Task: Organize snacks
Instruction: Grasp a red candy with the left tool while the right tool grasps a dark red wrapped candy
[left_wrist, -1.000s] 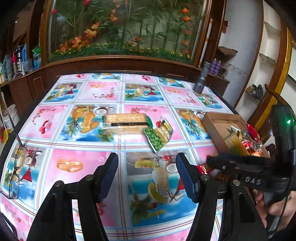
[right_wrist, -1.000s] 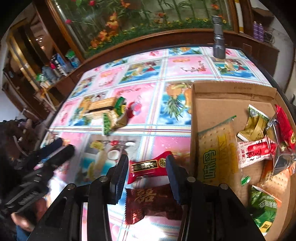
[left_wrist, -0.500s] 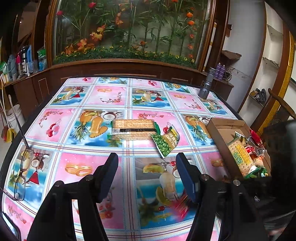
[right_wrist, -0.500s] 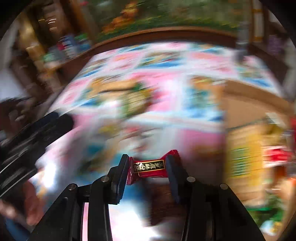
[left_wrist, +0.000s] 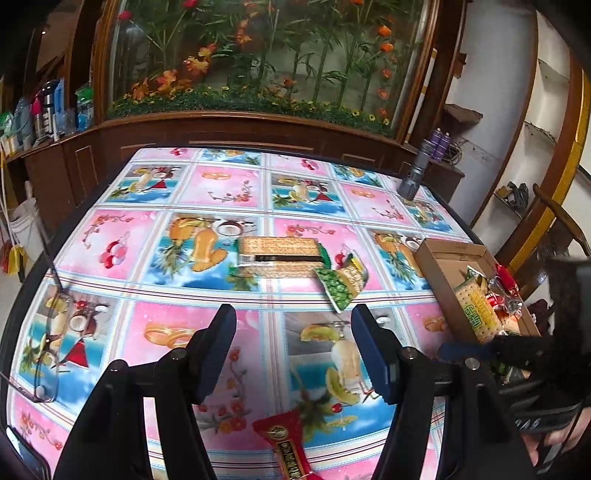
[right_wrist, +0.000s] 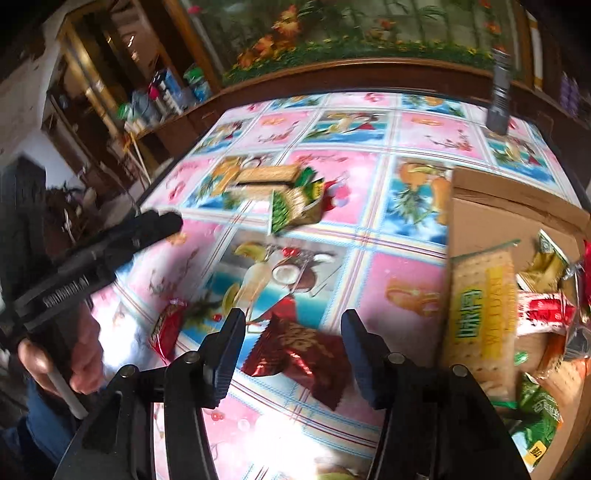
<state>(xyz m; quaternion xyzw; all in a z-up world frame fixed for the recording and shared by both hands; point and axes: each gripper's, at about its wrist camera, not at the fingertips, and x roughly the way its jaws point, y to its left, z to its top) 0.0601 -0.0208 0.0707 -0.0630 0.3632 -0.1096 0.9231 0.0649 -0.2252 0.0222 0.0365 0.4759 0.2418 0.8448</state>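
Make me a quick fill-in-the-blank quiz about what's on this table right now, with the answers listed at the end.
1. The right claw is open above a dark ____ foil snack packet.
2. The loose cracker packs lie on the patterned ____, outside the box.
3. The collected snacks sit in a ____ box at the table's right side.
4. The left claw is open and holds ____.

Answers: red; tablecloth; cardboard; nothing
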